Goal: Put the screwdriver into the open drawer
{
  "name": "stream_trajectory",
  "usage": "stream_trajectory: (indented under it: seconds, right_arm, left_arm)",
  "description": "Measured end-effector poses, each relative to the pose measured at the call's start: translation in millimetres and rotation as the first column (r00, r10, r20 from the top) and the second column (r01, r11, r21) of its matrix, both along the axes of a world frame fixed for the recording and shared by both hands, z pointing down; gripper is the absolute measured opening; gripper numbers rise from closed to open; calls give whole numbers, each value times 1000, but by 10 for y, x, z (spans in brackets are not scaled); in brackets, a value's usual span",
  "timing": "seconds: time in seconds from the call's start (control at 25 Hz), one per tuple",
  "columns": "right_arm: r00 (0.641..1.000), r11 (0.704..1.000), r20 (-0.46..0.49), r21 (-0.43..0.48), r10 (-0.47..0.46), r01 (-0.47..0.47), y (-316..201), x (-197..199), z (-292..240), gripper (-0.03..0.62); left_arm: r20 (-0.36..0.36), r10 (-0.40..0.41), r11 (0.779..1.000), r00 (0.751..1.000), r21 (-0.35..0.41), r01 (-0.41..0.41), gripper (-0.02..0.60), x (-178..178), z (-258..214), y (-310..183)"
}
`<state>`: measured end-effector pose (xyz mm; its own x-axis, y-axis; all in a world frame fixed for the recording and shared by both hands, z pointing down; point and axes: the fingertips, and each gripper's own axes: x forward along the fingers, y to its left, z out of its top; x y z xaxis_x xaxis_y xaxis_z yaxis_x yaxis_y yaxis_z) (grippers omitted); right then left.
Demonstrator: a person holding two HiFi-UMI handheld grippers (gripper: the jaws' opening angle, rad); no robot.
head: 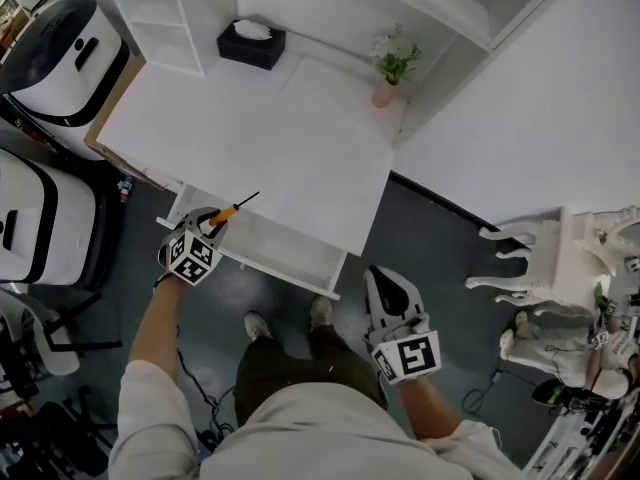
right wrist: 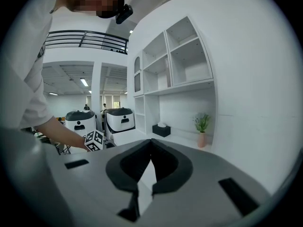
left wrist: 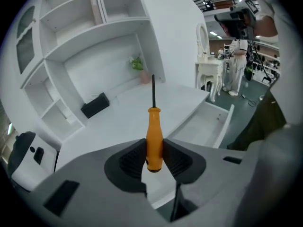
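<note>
My left gripper [head: 212, 224] is shut on a screwdriver [head: 228, 212] with an orange handle. Its thin dark shaft points away over the white desk [head: 270, 138]. In the left gripper view the orange handle [left wrist: 154, 138] stands upright, pinched between the two dark pads [left wrist: 130, 161], and the open white drawer [left wrist: 206, 122] lies just to its right, below the desk edge. From the head view the drawer [head: 270, 246] juts out from the desk front, with the left gripper above its left end. My right gripper [head: 380, 276] hangs right of the drawer, its jaws [right wrist: 151, 144] shut with nothing between them.
A black tissue box [head: 251, 44] and a small potted plant [head: 393, 63] stand at the back of the desk. White shelving rises behind. Two white machines [head: 60, 58] stand at the left, a white ornate table [head: 555, 258] at the right. The person's feet [head: 290, 320] are under the drawer.
</note>
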<state>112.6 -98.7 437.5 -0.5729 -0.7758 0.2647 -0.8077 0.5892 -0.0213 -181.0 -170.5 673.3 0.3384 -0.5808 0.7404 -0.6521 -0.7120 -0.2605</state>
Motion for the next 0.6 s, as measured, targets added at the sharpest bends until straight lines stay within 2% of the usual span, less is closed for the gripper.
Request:
stream_trajectory:
  seconds: [0.12, 0.24, 0.44, 0.6]
  right_arm:
    - [1000, 1000, -5, -11, 20, -20, -21, 52, 53, 4]
    - [999, 999, -12, -21, 40, -41, -33, 105, 107, 3]
    - [997, 997, -27, -40, 70, -71, -31, 170, 204, 4]
    - [996, 995, -36, -48, 86, -87, -37, 188, 239, 3]
  left_arm:
    - [62, 67, 997, 996, -39, -65, 110, 33, 214, -5]
    - [131, 152, 987, 980, -72, -144, 110, 69, 397, -6]
    - [221, 284, 957, 933, -129, -261, 110, 116, 689, 8]
    - [267, 361, 930, 894, -178, -322, 110, 108, 906, 38]
